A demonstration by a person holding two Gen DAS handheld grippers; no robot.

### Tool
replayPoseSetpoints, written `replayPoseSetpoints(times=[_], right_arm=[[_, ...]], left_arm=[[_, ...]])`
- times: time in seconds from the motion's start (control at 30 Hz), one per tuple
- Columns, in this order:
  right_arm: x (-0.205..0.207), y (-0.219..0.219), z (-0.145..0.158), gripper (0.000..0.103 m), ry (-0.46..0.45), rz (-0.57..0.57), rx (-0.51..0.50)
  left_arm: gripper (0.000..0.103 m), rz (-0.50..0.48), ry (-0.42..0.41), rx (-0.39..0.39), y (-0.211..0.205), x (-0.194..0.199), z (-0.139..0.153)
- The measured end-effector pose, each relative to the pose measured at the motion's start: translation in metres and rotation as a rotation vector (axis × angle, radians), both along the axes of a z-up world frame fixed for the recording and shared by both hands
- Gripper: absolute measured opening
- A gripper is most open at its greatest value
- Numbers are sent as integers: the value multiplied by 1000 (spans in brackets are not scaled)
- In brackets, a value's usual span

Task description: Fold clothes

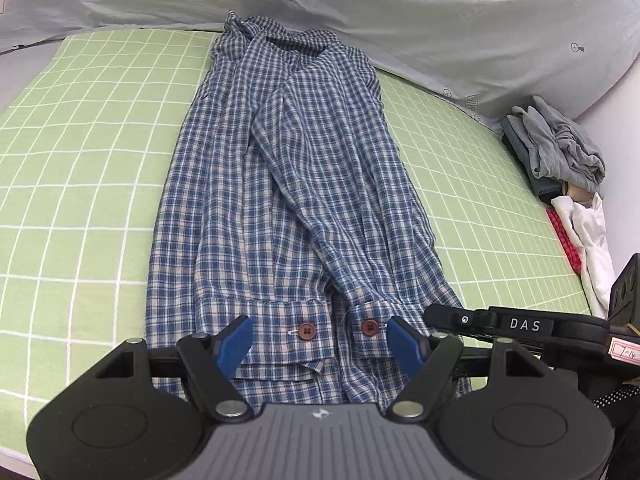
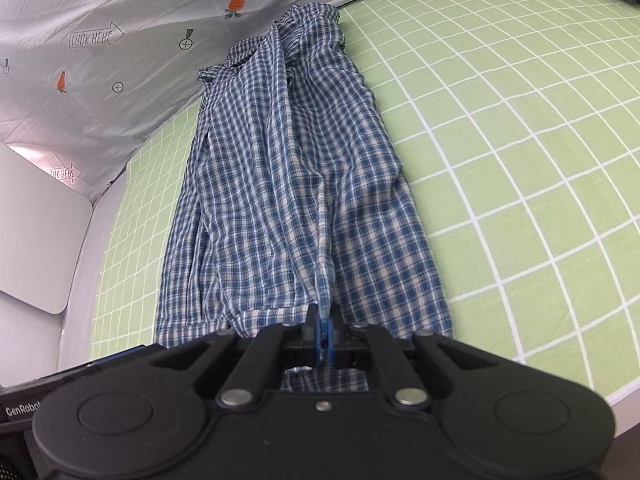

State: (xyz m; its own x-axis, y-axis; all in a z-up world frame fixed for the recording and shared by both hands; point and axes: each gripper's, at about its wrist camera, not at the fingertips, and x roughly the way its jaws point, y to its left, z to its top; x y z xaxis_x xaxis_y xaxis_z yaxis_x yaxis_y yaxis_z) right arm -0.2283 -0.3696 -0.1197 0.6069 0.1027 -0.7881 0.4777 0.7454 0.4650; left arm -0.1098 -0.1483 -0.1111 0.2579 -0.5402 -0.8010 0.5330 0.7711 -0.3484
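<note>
A blue and white plaid shirt (image 1: 288,184) lies lengthwise on the green grid sheet (image 1: 80,160), sides and both sleeves folded in, the cuffs with red buttons (image 1: 306,331) nearest me. My left gripper (image 1: 320,340) is open, its blue pads on either side of the two cuffs, holding nothing. In the right wrist view the same shirt (image 2: 288,184) stretches away from me. My right gripper (image 2: 324,340) is shut on a fold of the shirt's near edge. The right gripper's body shows at the right of the left wrist view (image 1: 520,326).
A grey quilt with carrot prints (image 1: 400,20) is bunched along the far side of the bed. A pile of grey and white clothes (image 1: 560,168) lies at the right edge. A white panel (image 2: 36,232) stands at the left in the right wrist view.
</note>
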Motion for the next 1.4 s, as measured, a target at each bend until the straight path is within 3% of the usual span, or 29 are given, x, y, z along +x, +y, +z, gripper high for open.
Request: replayPoseSetpoints(times=[0.17, 0.43, 0.67, 1.13, 1.2, 1.23, 1.3, 1.37, 1.4], right_arm=[[-5, 3, -4, 6, 39, 10, -40], [-15, 7, 7, 29, 76, 17, -259], [-30, 3, -1, 38, 128, -9, -258], [-45, 14, -7, 39, 137, 15, -212], [-45, 15, -7, 31, 135, 26, -203], [-46, 15, -8, 22, 135, 32, -197], [-47, 14, -9, 3, 125, 35, -169], [-49, 13, -7, 3, 105, 27, -153], [-50, 12, -6, 2, 94, 25, -150]], left_arm=[[75, 55, -20, 62, 16, 0, -6], [75, 110, -45, 156, 40, 4, -16], [75, 70, -55, 216, 41, -3, -26], [73, 76, 22, 194, 53, -13, -38], [62, 73, 24, 190, 51, -17, -38], [60, 70, 19, 187, 51, -19, -38], [31, 73, 28, 165, 52, -19, -37], [12, 96, 67, 117, 55, -17, -37], [8, 110, 81, 89, 56, -16, -34]])
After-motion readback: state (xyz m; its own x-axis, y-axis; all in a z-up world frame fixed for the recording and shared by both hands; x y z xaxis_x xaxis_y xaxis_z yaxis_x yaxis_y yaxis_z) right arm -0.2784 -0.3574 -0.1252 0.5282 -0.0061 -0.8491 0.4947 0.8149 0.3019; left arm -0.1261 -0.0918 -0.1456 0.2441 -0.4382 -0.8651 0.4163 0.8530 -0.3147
